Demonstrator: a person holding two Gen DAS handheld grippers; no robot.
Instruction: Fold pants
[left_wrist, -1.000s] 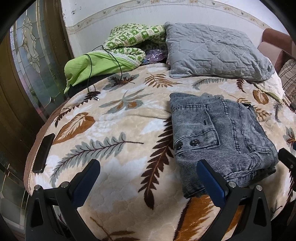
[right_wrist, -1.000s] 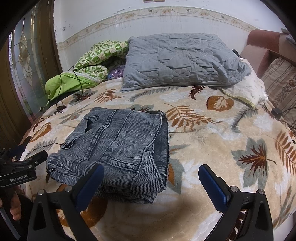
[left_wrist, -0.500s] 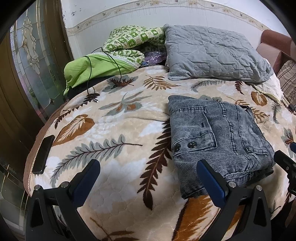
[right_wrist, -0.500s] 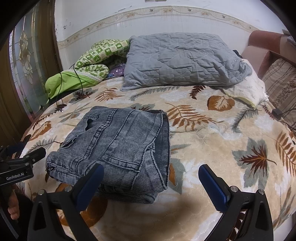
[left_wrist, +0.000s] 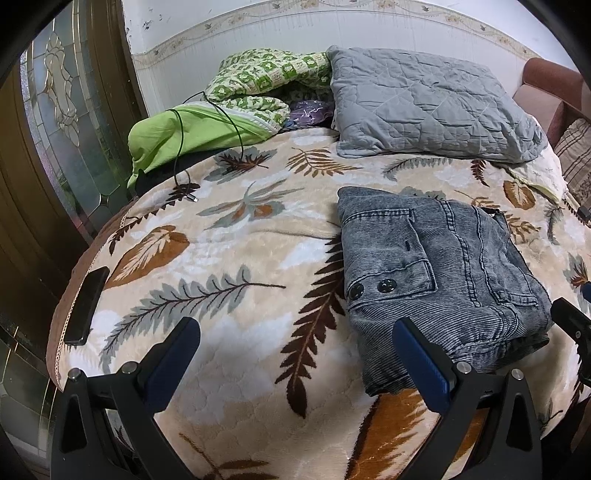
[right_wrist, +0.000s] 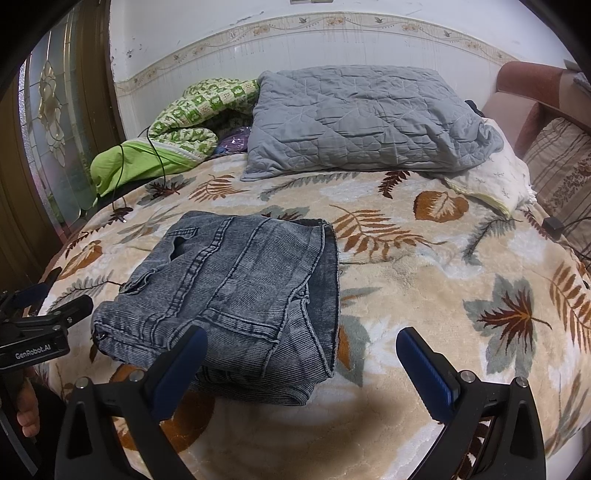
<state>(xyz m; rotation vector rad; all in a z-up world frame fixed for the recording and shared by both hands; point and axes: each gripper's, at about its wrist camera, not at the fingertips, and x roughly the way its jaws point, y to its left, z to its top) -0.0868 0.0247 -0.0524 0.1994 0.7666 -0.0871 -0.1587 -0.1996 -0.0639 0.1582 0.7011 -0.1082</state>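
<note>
Grey washed denim pants (left_wrist: 436, 273) lie folded into a compact stack on the leaf-patterned blanket (left_wrist: 229, 266); the right wrist view shows the same pants (right_wrist: 236, 288) left of centre. My left gripper (left_wrist: 295, 350) is open over the blanket, near the pants' front left corner and holding nothing. My right gripper (right_wrist: 301, 354) is open too, hovering just in front of the stack's near right edge. The left gripper's body (right_wrist: 40, 332) shows at the right wrist view's left edge, with a hand below it.
A grey quilted pillow (left_wrist: 432, 107) and green bedding (left_wrist: 207, 125) with a black cable lie at the bed's head. A dark phone (left_wrist: 86, 304) rests on the bed's left edge. A striped cushion (right_wrist: 561, 173) and a charger (right_wrist: 552, 225) sit at the right. A glass door stands left.
Both grippers have drawn back slightly from the bed and risen a little. The pants have not moved, and both grippers stay open.
</note>
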